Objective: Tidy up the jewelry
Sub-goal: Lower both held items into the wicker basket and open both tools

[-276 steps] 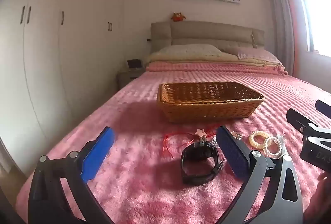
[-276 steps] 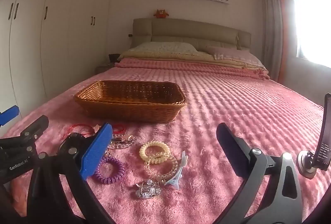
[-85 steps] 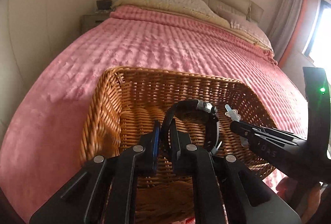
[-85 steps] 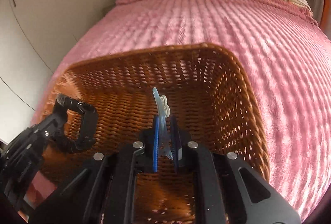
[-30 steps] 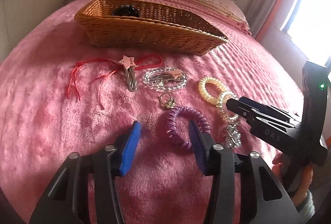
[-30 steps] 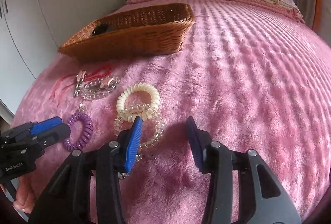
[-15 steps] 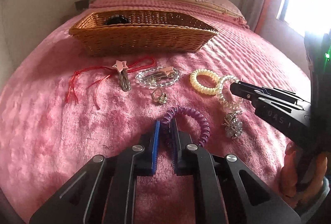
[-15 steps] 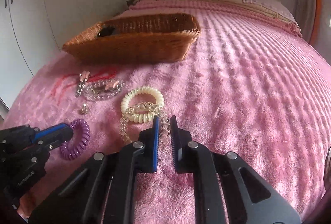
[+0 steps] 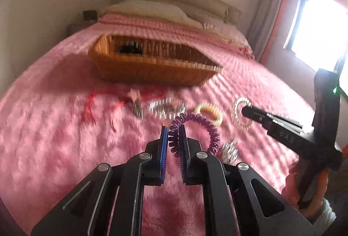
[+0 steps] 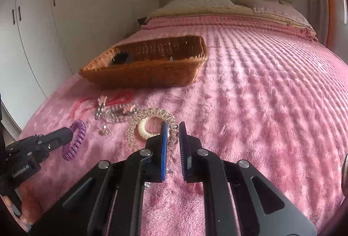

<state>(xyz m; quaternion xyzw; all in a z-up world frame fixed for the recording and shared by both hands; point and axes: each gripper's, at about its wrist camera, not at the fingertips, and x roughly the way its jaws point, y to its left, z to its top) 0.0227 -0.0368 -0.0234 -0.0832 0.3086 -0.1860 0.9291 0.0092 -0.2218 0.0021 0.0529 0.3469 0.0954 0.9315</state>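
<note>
My left gripper [image 9: 173, 127] is shut on a purple coil hair tie [image 9: 202, 122] and holds it lifted off the pink bedspread; it also shows in the right wrist view [image 10: 75, 140]. My right gripper [image 10: 173, 125] is shut on a clear coil hair tie [image 10: 152, 118], lifted in front of a cream coil tie [image 10: 143, 127]. The wicker basket [image 9: 152, 68] stands ahead with a black watch [image 9: 129, 48] inside. A red string with a star clip [image 9: 134, 96], a clear bead bracelet [image 9: 165, 107] and a silver brooch [image 9: 229, 150] lie on the bed.
The bed's pillows and headboard [image 9: 174, 0] are behind the basket. White wardrobes [image 10: 54, 7] line the left wall. A bright window [image 9: 322, 40] is on the right. A small ring [image 10: 104, 130] lies near the bracelet.
Both grippers have lifted with their hair ties off the bedspread and tilted up toward the basket. The view is blurred by motion.
</note>
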